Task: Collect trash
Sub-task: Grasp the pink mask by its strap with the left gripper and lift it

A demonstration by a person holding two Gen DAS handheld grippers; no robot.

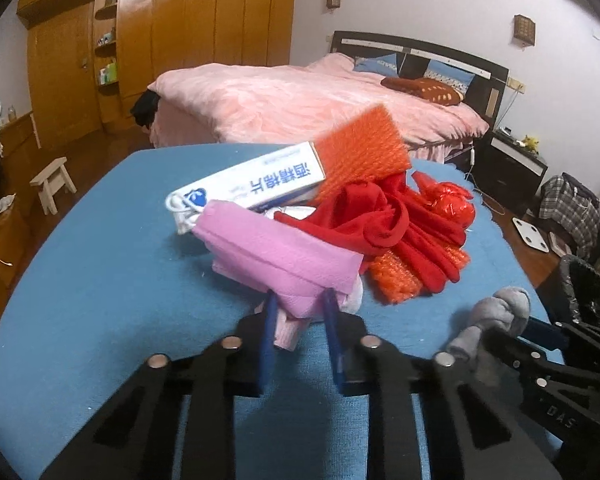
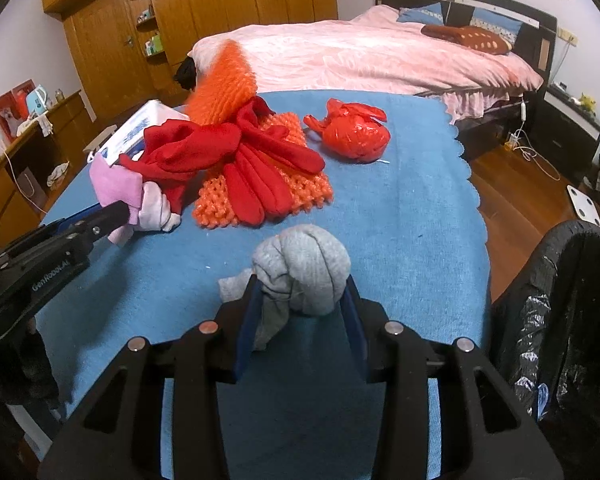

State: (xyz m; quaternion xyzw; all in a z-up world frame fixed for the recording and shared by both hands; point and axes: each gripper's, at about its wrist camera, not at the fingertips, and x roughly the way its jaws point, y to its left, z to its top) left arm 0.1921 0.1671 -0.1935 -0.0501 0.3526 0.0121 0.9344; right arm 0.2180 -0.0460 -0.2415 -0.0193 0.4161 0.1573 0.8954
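Both grippers were at the grasping step on the blue-cloth tabletop point(image 2: 400, 200): the left gripper point(image 1: 300, 300) was clamped on the folded pink fabric piece point(image 1: 284, 252), at the near edge of the pile of red cloth point(image 2: 236, 148), while the right gripper's point(image 2: 302, 292) fingers flanked the knotted grey sock ball point(image 2: 302, 268), apparently touching it, though a firm hold could not be confirmed. The next move would likely call for carrying each item to the black-lined trash bin point(image 2: 560, 300), right of the sock ball, beside the tabletop's edge.
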